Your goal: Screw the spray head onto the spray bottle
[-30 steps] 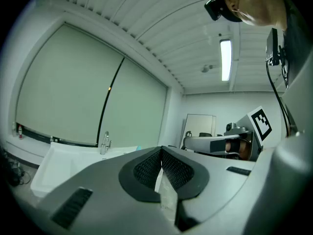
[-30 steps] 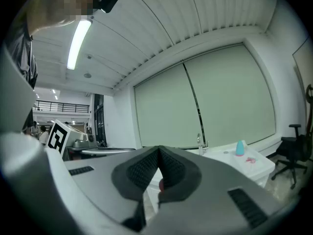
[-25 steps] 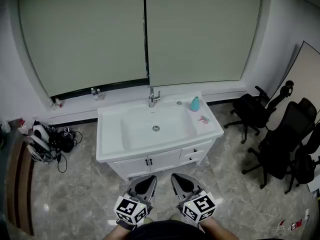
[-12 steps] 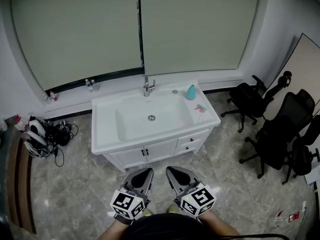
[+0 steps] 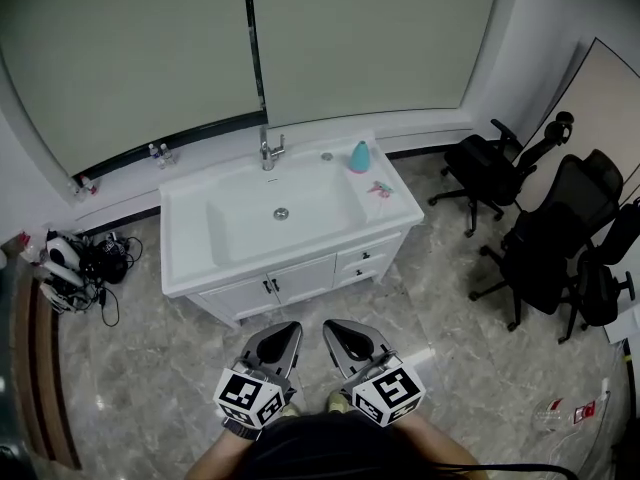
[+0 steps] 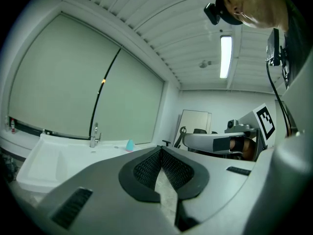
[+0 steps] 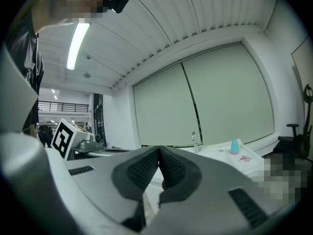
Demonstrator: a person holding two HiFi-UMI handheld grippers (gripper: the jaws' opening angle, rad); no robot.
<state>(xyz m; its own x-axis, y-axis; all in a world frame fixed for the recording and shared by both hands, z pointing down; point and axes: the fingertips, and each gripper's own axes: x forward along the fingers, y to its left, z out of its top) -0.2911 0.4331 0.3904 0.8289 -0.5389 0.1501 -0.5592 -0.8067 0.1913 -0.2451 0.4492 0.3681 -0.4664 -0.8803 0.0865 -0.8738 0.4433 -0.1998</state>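
A teal spray bottle (image 5: 359,156) stands on the right back corner of the white sink counter (image 5: 395,203), with a small pink spray head (image 5: 380,189) lying just in front of it. The bottle also shows far off in the left gripper view (image 6: 129,145) and the right gripper view (image 7: 235,146). My left gripper (image 5: 285,330) and right gripper (image 5: 334,329) hang side by side near the bottom of the head view, well short of the cabinet. Both are shut with nothing between the jaws.
The counter carries a basin and a chrome tap (image 5: 267,152) over white cabinet doors (image 5: 268,286). Black office chairs (image 5: 545,233) crowd the right side. A tangle of cables and gear (image 5: 70,268) lies on the floor at left. Small bottles (image 5: 156,154) stand on the window ledge.
The sink and counter have slid left and slightly up in the head view. Both grippers stayed shut and sit a little lower in the picture, still side by side.
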